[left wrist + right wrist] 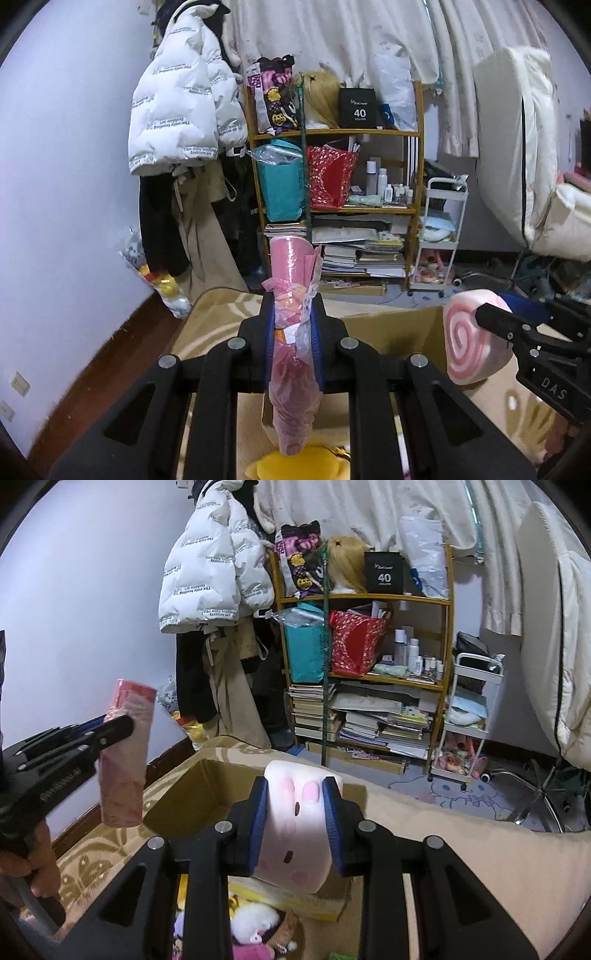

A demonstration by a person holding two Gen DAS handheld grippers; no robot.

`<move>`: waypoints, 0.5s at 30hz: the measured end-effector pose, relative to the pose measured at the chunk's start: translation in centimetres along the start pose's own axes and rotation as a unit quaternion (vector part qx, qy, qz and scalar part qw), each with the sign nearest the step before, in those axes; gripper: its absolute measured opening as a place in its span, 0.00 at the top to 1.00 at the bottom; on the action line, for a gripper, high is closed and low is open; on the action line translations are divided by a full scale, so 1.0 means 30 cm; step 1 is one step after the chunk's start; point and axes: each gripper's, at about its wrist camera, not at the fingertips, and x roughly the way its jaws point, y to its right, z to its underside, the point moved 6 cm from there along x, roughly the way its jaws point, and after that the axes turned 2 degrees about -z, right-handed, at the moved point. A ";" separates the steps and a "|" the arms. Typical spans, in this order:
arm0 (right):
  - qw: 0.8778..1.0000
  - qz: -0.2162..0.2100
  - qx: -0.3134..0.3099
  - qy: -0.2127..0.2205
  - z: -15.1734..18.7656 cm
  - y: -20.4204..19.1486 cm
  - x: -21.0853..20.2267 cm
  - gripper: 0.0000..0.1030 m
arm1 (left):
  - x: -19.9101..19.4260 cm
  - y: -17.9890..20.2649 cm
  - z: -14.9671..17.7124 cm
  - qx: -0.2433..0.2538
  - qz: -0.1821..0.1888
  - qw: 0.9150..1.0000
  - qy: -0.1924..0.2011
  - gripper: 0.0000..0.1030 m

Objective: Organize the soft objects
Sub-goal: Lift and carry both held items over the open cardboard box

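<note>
A: What was closest to the camera on the left side?

B: The left hand-held gripper (293, 314). Its blue pads were squeezed tight on a pink roll in a crinkly plastic bag (293, 332). The roll stood almost straight up, with its top poking above the pads and its bottom hanging below them.

A: And on the right side?

B: The right hand-held gripper (297, 805) was pinching a soft white pillow (295, 834) with a little face and pink cheeks. From the left camera you could see its pink swirl end (467, 334). The pads were a bit apart, because the pillow was fat.

A: Where were the two soft things?

B: Both were up in the air, over a brown cardboard box (192, 794). The box was open and sat on a tan rug with swirls (92, 856).

A: Was anything under them?

B: Yes. A yellow plush toy (291, 465) lay below the pink roll. A white fluffy toy (255, 921) lay below the pillow.

A: What was behind?

B: A wooden shelf (369, 598) full of books and bags, a white puffy coat (173, 114) hanging up, and a small white cart (472, 716).

A: Could you see the person?

B: Only a hand (31, 864) holding the left gripper's handle.
</note>
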 end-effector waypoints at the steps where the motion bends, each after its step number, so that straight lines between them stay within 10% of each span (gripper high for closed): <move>1: 1.000 0.001 -0.006 -0.001 -0.005 -0.007 0.015 0.70 | 0.015 0.005 0.004 -0.002 0.004 1.000 -0.004 0.84; 15: 0.998 0.018 -0.036 -0.050 0.085 -0.013 0.178 0.68 | 0.197 0.012 0.111 -0.047 0.023 0.995 -0.084 0.81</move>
